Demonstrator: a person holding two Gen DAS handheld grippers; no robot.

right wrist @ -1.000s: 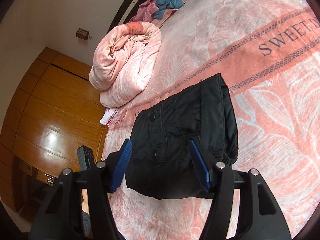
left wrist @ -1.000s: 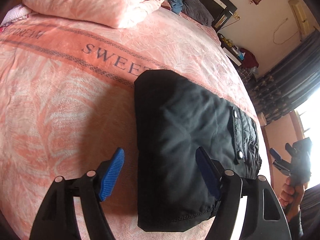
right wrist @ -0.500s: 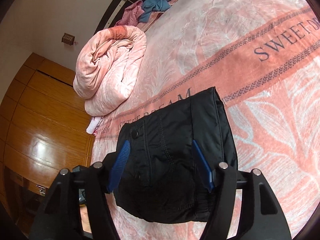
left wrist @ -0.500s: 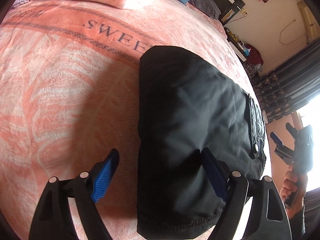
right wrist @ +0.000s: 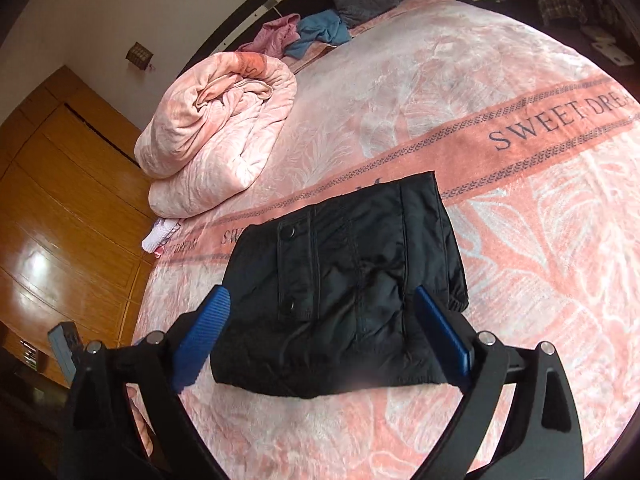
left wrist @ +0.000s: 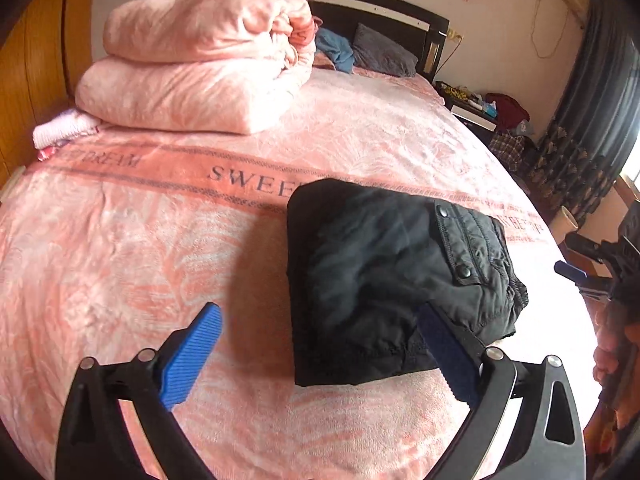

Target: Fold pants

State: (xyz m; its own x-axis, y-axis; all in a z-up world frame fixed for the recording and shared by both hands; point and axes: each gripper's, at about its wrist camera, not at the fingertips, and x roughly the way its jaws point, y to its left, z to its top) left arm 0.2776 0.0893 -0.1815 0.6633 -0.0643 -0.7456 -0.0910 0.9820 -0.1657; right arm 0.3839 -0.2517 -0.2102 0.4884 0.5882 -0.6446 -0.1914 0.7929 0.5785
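Note:
Black pants (left wrist: 384, 280) (right wrist: 344, 292) lie folded into a compact rectangle on the pink bed cover (left wrist: 120, 260) (right wrist: 540, 240), a snap-buttoned pocket flap on top. My left gripper (left wrist: 320, 356) hovers above and in front of their near left corner, jaws opening wide, nothing pressed between the blue pads (left wrist: 192, 356). My right gripper (right wrist: 324, 340) hangs over the near edge of the pants, jaws also opening, pads (right wrist: 202, 340) clear of the cloth. In the left wrist view the right gripper (left wrist: 600, 268) shows at the far right, held by a hand.
A rolled pink quilt (left wrist: 200, 64) (right wrist: 216, 128) sits at the head side of the bed. Loose clothes (right wrist: 316, 32) and a grey pillow (left wrist: 384, 52) lie by the dark headboard. Wooden wardrobe doors (right wrist: 60, 208) stand beside the bed; a cluttered nightstand (left wrist: 480, 108) and curtains are beyond.
Both grippers have pulled back and up from the pants, so the folded pile looks smaller and farther. Both pairs of jaws have spread wider. The pants lie still.

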